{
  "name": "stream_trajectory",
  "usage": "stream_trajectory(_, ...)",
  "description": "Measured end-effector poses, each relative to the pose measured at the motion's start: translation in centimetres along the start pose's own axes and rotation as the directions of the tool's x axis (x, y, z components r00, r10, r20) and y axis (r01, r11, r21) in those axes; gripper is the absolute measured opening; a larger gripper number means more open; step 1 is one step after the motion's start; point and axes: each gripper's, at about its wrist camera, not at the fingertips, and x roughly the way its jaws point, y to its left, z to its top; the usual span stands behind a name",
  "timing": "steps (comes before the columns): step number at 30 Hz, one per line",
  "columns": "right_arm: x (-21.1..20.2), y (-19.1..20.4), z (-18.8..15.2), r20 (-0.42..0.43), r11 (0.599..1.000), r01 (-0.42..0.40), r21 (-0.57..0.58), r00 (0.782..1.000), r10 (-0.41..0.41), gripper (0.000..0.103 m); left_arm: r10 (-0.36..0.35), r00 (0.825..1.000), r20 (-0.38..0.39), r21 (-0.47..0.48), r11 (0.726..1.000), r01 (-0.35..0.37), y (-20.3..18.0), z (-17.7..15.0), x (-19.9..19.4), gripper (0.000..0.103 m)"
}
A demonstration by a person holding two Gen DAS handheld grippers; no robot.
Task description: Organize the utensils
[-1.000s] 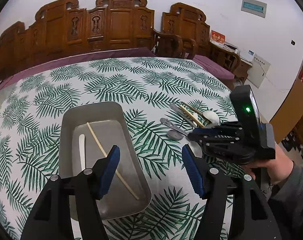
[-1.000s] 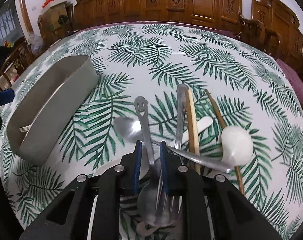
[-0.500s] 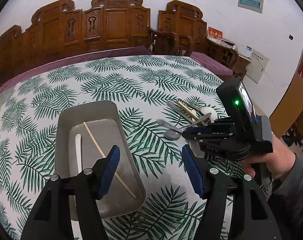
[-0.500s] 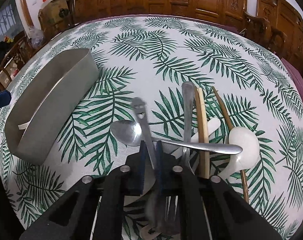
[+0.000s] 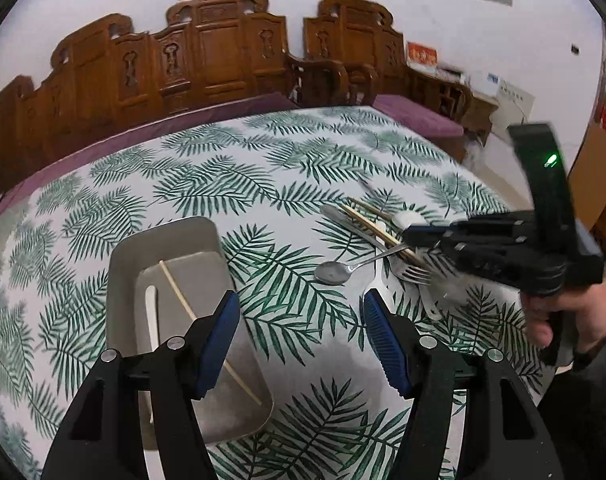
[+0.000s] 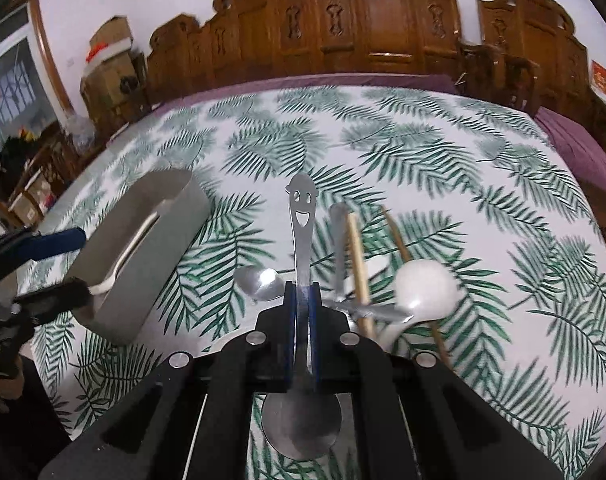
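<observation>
My right gripper [image 6: 302, 286] is shut on the handle of a steel spoon with a smiley-face cut-out [image 6: 299, 216], held above the table; its bowl hangs under the jaws. Below lies the pile: a metal spoon [image 6: 261, 282], wooden chopsticks [image 6: 357, 256], a white ceramic spoon [image 6: 423, 284]. In the left wrist view the same pile shows a metal spoon [image 5: 331, 272] and a fork [image 5: 413, 274] beside the right gripper [image 5: 423, 238]. My left gripper [image 5: 301, 332] is open and holds nothing, over the right edge of the grey metal tray [image 5: 163, 236], which contains a chopstick [image 5: 183, 304] and a white utensil [image 5: 151, 312].
The round table wears a palm-leaf cloth [image 5: 263, 184]. Carved wooden chairs [image 5: 223, 52] ring its far side. A person's hand [image 5: 563, 316] holds the right gripper. In the right wrist view the tray [image 6: 143, 264] stands left of the pile, with the left gripper's fingers [image 6: 59, 240] beside it.
The right gripper's jaws closed on the smiley spoon's handle and lifted it off the pile. The left gripper drifted slightly and stayed open.
</observation>
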Motion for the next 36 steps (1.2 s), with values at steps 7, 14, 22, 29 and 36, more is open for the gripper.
stream_trajectory(7, -1.9, -2.8, 0.2, 0.068, 0.996, -0.041, 0.080, 0.997, 0.035, 0.008, -0.004, 0.996, -0.088, 0.041, 0.999, 0.008, -1.1, 2.4, 3.9, 0.060)
stream_trajectory(14, -2.6, -4.4, 0.0, 0.088, 0.993, -0.046, 0.111, 0.995, 0.036, 0.008, 0.003, 0.983, -0.182, 0.043, 0.999, 0.005, -0.7, 5.1, 8.1, 0.056)
stream_trajectory(22, -3.4, -6.0, -0.4, 0.100, 0.990, -0.051, 0.135, 0.994, 0.037, 0.008, -0.022, 0.968, -0.248, -0.030, 0.999, 0.015, -0.9, 5.9, 11.8, 0.054)
stream_trajectory(29, -3.8, -6.4, -0.8, 0.107, 0.988, -0.065, 0.138, 0.993, 0.050, 0.008, 0.008, 0.958, -0.285, -0.024, 1.000, -0.016, -1.5, 5.4, 13.5, 0.049)
stream_trajectory(36, -4.0, -6.3, -0.8, 0.112, 0.987, -0.082, 0.137, 0.991, 0.066, 0.008, 0.037, 0.945, -0.325, -0.040, 0.998, -0.053, -1.8, 4.6, 14.6, 0.049)
